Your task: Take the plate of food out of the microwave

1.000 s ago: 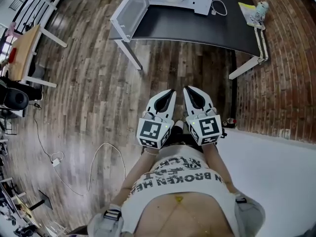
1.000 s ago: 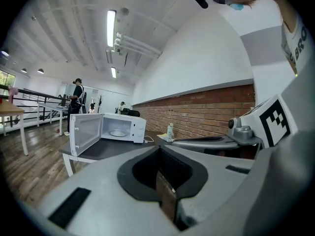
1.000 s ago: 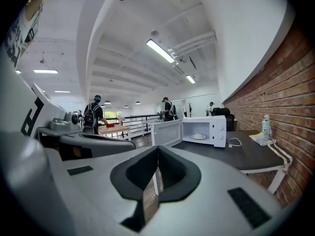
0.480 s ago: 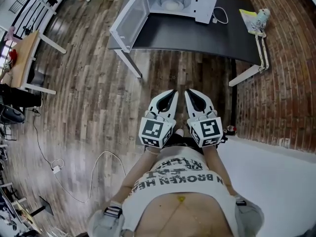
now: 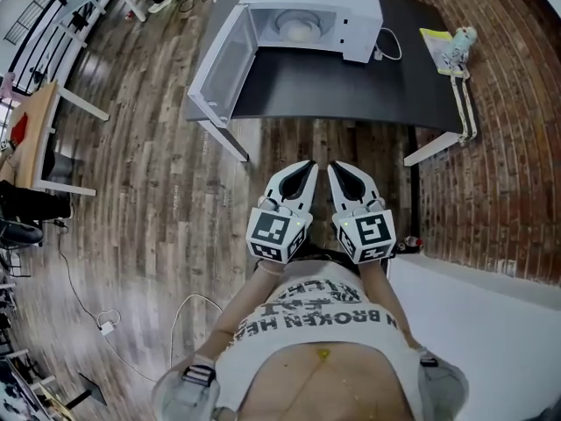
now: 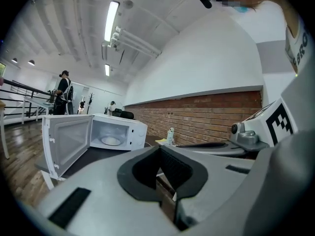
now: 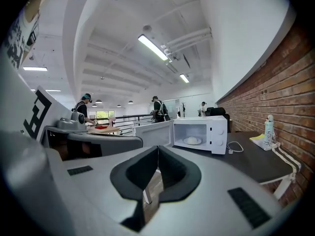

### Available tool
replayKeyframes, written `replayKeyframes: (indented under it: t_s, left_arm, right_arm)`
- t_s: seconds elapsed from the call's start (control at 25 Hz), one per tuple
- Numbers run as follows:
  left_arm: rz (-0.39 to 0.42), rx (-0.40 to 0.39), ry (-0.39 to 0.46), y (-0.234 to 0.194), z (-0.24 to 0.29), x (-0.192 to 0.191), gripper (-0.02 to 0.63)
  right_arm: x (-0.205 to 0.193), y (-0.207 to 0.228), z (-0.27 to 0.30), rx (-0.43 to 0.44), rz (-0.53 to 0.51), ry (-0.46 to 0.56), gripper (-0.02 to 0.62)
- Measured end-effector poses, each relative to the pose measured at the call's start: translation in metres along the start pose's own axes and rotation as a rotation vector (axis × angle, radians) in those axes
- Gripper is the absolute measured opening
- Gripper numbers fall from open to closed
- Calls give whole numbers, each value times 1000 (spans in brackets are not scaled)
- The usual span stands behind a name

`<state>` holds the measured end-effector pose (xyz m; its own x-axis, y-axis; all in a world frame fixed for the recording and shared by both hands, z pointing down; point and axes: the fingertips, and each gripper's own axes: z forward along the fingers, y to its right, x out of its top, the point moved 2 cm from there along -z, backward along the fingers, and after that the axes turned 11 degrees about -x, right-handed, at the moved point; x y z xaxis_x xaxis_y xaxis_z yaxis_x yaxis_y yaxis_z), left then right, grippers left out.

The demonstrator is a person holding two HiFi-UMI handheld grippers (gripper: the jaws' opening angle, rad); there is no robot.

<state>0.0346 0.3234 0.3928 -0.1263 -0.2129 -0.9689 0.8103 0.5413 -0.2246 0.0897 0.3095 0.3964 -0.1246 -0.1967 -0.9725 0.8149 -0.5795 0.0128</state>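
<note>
A white microwave point(image 5: 311, 11) stands on a dark table point(image 5: 351, 68) ahead of me, its door point(image 5: 219, 64) swung open to the left. Inside it sits a white plate of food point(image 5: 299, 30), also seen in the left gripper view as the plate point(image 6: 111, 141) and in the right gripper view as the plate point(image 7: 192, 140). My left gripper point(image 5: 307, 166) and right gripper point(image 5: 332, 166) are held side by side over the wooden floor, well short of the table. Both are shut with nothing between the jaws.
A white cable point(image 5: 390, 16) runs from the microwave's right side. A bottle point(image 5: 463, 14) and yellow papers point(image 5: 438, 20) lie at the table's right end, next to a brick wall point(image 5: 508, 147). A wooden desk point(image 5: 31, 121) stands far left. People point(image 7: 157, 108) stand far off.
The table and microwave have come closer and lower in the head view as I walk toward them. Both grippers stay shut, side by side.
</note>
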Motion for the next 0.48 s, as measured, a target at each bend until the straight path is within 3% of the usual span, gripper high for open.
replayKeyframes:
  t_s: [0.48]
  left_arm:
    - [0, -55, -23, -61, 6, 10, 8]
  right_arm:
    - [8, -17, 61, -32, 24, -23, 9]
